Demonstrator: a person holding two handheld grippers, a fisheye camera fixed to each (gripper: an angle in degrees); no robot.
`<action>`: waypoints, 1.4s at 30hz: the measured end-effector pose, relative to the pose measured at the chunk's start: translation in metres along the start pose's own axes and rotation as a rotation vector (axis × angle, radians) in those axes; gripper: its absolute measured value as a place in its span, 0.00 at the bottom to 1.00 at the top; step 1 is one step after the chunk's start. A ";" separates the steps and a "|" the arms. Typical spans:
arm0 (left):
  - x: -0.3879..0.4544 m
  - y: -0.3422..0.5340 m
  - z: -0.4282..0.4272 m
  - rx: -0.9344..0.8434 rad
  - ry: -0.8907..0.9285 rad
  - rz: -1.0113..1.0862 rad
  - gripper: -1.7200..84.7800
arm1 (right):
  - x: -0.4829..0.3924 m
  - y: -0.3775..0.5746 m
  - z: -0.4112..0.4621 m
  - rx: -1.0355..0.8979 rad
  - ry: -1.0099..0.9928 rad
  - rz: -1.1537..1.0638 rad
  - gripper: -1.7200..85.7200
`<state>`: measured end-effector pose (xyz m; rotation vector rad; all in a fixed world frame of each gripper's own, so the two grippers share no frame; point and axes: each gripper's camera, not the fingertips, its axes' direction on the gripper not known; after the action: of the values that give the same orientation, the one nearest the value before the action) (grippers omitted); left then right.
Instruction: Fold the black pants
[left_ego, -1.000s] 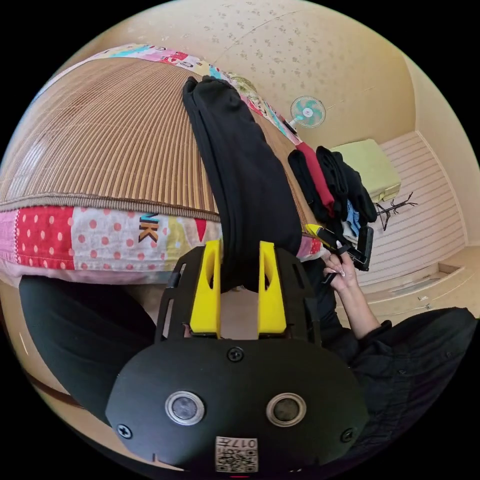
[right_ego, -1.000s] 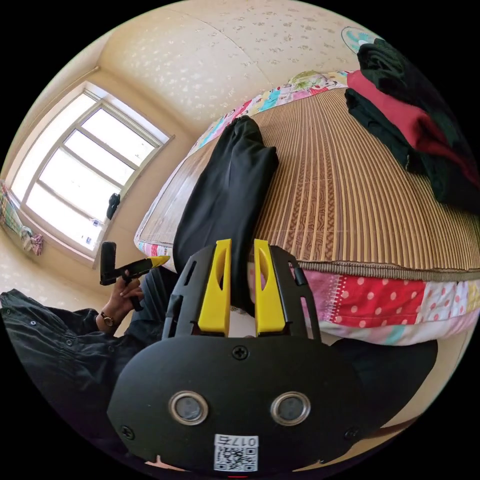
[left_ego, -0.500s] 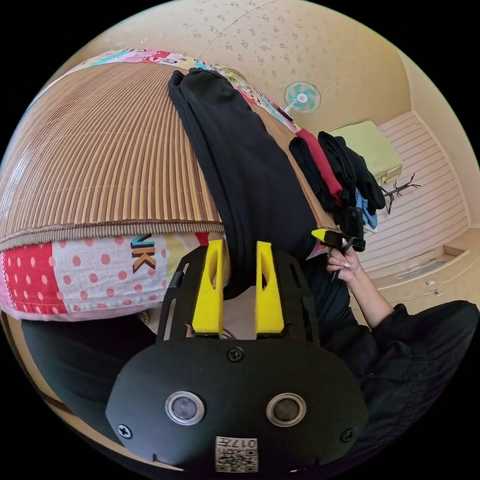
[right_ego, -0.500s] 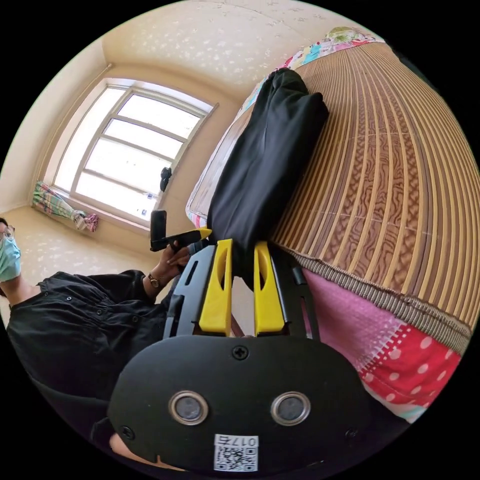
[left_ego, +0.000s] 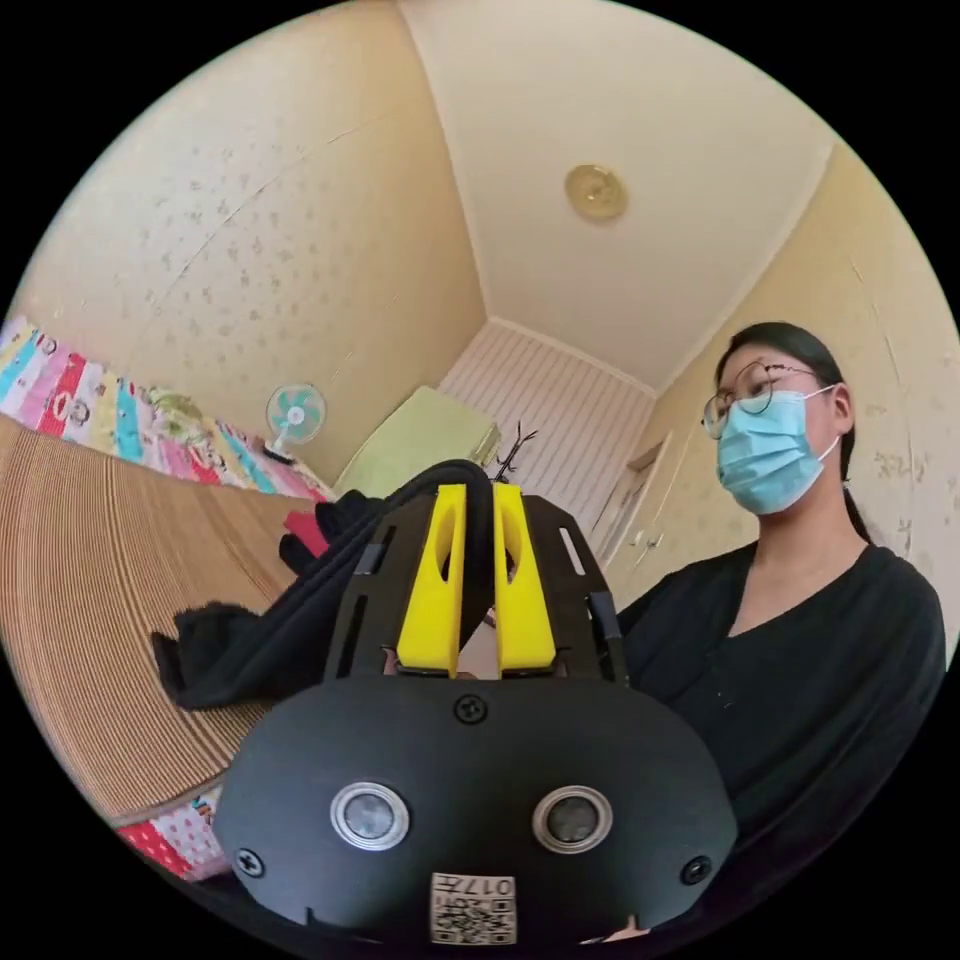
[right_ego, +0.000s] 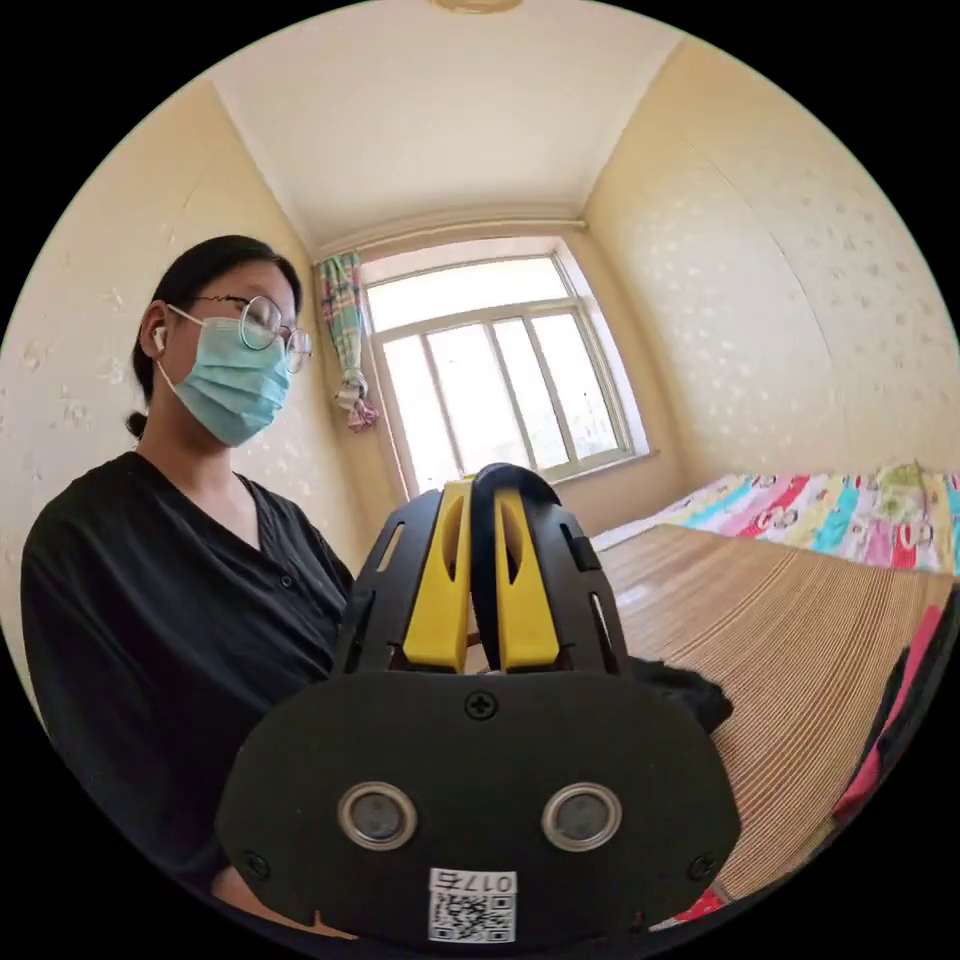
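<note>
Both grippers are clamped on the black pants (left_ego: 300, 620): the left gripper (left_ego: 478, 575) and right gripper (right_ego: 485, 570) each pinch a fold of cloth between closed fingers, lifted above the bed's woven mat (left_ego: 90, 600). Judging by this, a fold-over is underway; next, carry the held end across evenly. No writing I can make out.

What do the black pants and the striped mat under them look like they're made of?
Black pants: a soft matte fabric, perhaps knit or jersey; they drape limply from the left tool and bunch on the mat, with no sheen. Mat: likely woven bamboo or rattan slats, given the narrow parallel tan strips with a faint gloss. Neither is certain from looks alone.
</note>
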<state>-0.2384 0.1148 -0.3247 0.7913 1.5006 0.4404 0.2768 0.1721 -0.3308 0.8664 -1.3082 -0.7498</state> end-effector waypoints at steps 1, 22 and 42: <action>0.007 -0.012 0.002 0.017 0.012 0.029 0.08 | -0.017 -0.028 -0.002 0.030 0.048 -0.069 0.05; -0.212 0.094 0.105 -0.533 -0.708 -0.290 0.08 | 0.211 0.149 0.105 -0.590 0.589 0.335 0.04; -0.060 0.216 -0.039 -0.324 -0.802 -0.581 0.16 | 0.333 0.260 0.167 -0.706 0.363 0.788 0.19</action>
<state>-0.2347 0.2283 -0.1274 0.1923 0.8067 -0.0852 0.1489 -0.0057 0.0668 -0.1071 -0.8457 -0.3418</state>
